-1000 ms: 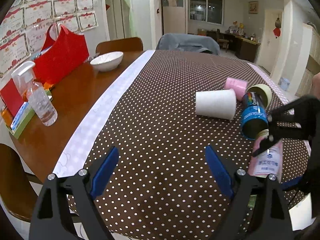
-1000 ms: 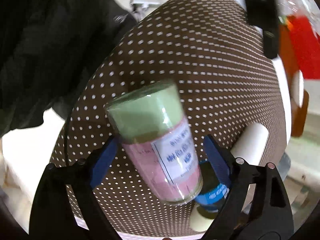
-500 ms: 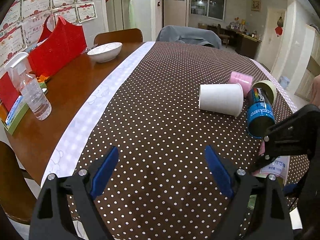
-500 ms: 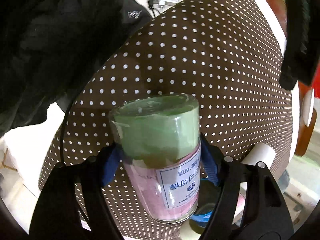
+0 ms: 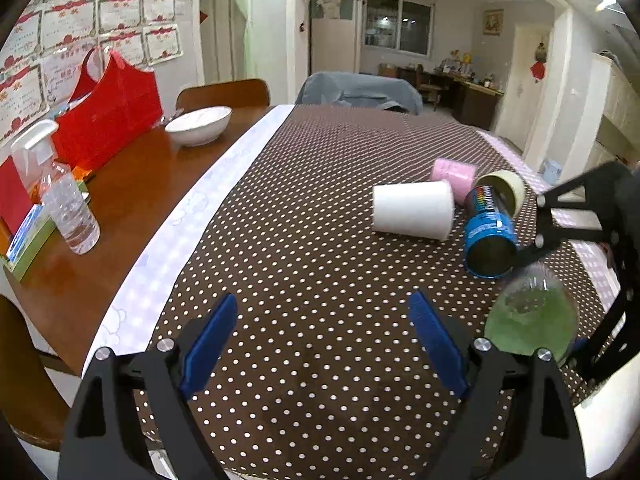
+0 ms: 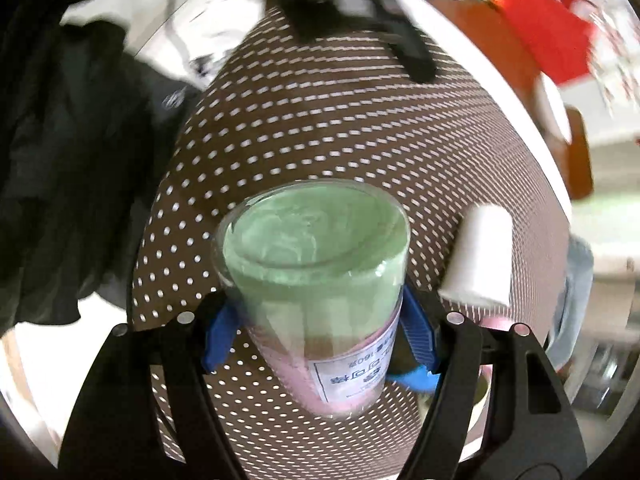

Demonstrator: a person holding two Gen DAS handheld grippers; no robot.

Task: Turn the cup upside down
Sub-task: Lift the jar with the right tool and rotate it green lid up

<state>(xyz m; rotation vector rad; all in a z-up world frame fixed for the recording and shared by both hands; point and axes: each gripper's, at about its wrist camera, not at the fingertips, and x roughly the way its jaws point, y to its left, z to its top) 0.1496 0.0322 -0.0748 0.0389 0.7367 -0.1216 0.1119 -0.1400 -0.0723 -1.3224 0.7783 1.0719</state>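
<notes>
Two claws on my feeds. Right claw [image 6: 316, 344]: blue ribbed pads clamped on a clear plastic cup [image 6: 316, 264], green and pink inside, its printed label upside down and partly cut off; background smeared. Left claw [image 5: 320, 344]: spread wide, holding nothing, above the dotted tabletop [image 5: 300, 240]. White paper cup [image 5: 412, 209] lying sideways; blue can [image 5: 489, 232] partly hidden behind the right claw.

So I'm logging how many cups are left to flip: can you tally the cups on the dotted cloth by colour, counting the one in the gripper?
White cup: 1
Pink cup: 1
Blue cup: 1
Cream cup: 1
Clear cup with green and pink inside, held in the right gripper: 1
Total: 5
</notes>
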